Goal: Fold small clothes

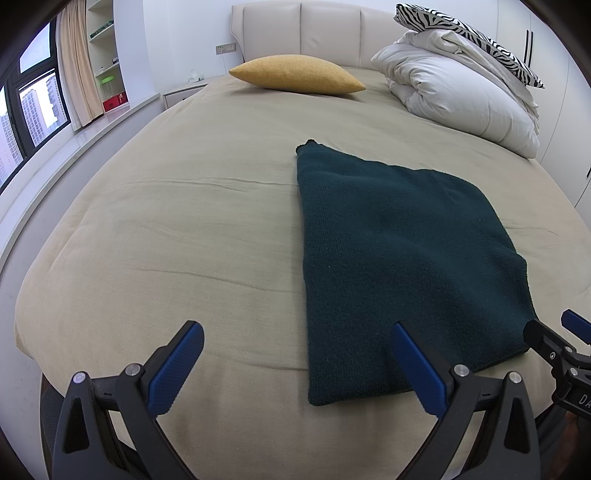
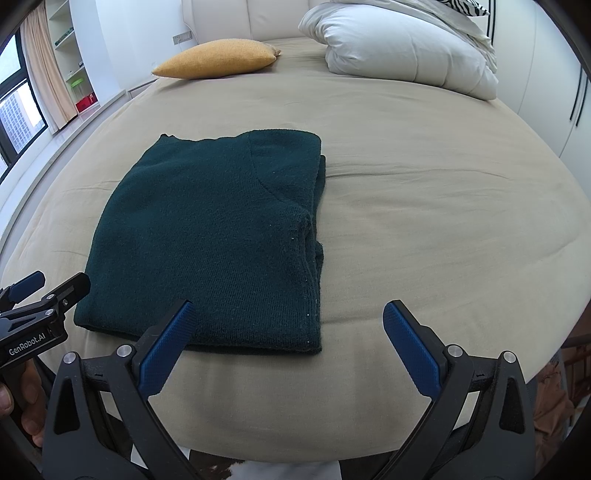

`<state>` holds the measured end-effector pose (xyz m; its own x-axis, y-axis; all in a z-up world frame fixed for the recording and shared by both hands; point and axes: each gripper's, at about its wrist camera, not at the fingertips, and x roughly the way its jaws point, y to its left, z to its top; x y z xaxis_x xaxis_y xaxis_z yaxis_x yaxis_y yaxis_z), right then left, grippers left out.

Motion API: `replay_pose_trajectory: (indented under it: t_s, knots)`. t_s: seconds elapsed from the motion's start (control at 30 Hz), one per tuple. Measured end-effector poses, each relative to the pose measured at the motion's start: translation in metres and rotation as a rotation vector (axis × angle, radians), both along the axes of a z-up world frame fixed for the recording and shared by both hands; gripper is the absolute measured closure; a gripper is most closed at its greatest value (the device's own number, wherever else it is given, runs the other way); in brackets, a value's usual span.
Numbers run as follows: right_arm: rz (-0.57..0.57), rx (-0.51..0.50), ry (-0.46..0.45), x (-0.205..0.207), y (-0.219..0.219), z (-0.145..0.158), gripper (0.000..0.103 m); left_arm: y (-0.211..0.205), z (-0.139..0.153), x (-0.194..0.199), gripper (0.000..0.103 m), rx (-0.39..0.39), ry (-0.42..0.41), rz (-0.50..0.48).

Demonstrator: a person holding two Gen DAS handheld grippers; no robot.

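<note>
Sweater (image 2: 207, 236), dark green and folded, lies flat on the bed (image 2: 424, 203) while left gripper (image 1: 295, 365) and right gripper (image 2: 286, 345) hover spread wide, holding nothing.

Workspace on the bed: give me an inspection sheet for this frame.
Surface: beige bed sheet, lightly creased.
Job's things: dark green sweater, folded into a rectangle, lying flat.
Clutter: yellow pillow, white duvet with a zebra-print pillow on top, all by the headboard.
Grippers: left gripper and right gripper open, holding nothing.
Cables: nothing seen.
Surroundings: window, curtain, shelves on the left.
</note>
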<state>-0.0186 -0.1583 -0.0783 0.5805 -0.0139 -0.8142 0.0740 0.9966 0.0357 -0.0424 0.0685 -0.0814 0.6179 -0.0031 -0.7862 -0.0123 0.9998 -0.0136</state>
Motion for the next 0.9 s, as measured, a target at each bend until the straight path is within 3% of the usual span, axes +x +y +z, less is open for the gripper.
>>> replay_pose_trajectory:
  t_s: [0.9]
  knots:
    - [0.007,-0.001,0.001,-0.0003,0.0021,-0.0011,0.0,0.0029,-0.0011,-0.0001,0.0,0.0,-0.001,-0.001]
